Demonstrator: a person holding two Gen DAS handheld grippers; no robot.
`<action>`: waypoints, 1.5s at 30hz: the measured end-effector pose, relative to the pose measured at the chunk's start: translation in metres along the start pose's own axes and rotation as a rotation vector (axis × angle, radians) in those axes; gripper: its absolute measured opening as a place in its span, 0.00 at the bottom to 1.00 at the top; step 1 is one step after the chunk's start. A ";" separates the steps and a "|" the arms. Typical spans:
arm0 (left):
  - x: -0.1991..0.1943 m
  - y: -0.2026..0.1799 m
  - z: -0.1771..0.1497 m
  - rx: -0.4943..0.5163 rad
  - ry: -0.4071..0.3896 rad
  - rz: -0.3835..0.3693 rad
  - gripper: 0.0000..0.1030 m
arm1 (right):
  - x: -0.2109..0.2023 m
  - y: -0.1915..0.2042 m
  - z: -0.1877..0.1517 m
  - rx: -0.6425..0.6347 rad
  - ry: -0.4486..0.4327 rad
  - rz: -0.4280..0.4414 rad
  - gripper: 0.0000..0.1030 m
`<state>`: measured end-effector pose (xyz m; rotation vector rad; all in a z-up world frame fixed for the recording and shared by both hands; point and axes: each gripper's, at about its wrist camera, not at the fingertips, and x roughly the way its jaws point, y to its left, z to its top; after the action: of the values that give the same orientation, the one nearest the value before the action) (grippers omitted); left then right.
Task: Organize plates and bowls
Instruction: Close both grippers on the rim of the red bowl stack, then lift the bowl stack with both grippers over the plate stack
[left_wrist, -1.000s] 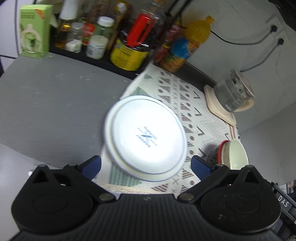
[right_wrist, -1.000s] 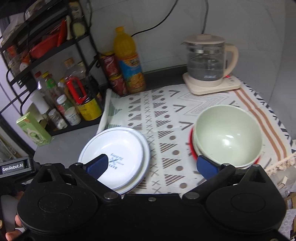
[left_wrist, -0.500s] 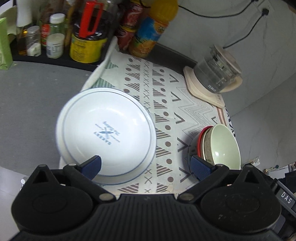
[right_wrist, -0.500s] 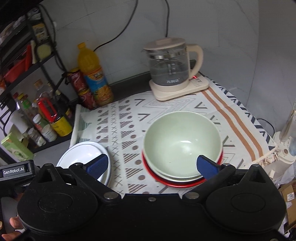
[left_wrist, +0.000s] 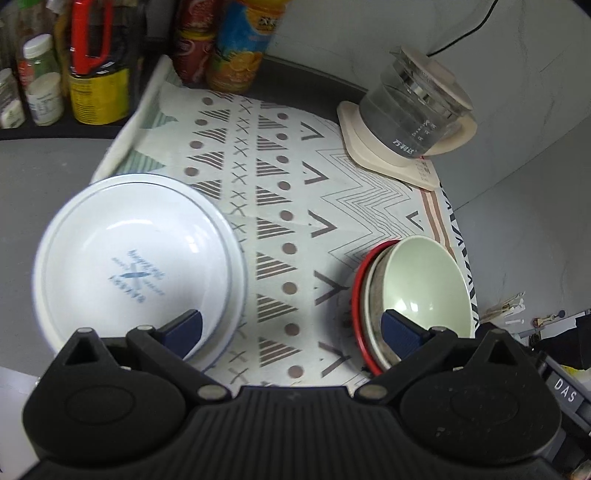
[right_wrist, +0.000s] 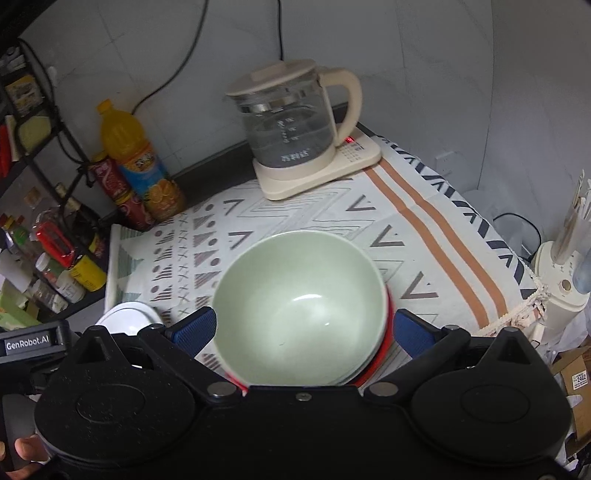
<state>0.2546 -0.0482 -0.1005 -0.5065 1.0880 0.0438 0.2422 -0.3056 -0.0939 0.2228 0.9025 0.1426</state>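
Observation:
Two stacked white plates (left_wrist: 136, 266) with a blue logo lie at the patterned cloth's left edge; in the right wrist view the white plates (right_wrist: 127, 317) show only as a sliver. A pale green bowl (left_wrist: 424, 284) sits nested in a brownish bowl and a red one at the cloth's right front. My left gripper (left_wrist: 291, 328) is open above the cloth between plates and bowls. My right gripper (right_wrist: 303, 328) is open, its blue fingers on either side of the green bowl (right_wrist: 299, 310), apart from its rim.
A glass kettle (right_wrist: 291, 125) on a cream base stands at the back of the cloth (left_wrist: 280, 206). An orange juice bottle (right_wrist: 140, 162) and red cans are at the back left. A rack of jars (left_wrist: 55, 74) lines the left. A white appliance (right_wrist: 561, 273) stands off the right edge.
My right gripper has swung right, from the plates to over the bowl stack, which now lies between its fingers. My left gripper has turned right, so the plates slid left in its view.

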 end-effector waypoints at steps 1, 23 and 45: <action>0.005 -0.004 0.002 -0.001 0.007 0.004 0.99 | 0.003 -0.004 0.003 0.006 0.010 0.000 1.00; 0.085 -0.045 0.019 -0.058 0.104 -0.012 0.95 | 0.093 -0.056 0.032 0.002 0.257 0.043 0.69; 0.120 -0.035 0.002 -0.199 0.190 -0.061 0.33 | 0.128 -0.068 0.026 -0.032 0.369 0.095 0.32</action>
<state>0.3229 -0.1030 -0.1891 -0.7334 1.2604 0.0516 0.3428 -0.3474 -0.1929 0.2127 1.2557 0.2928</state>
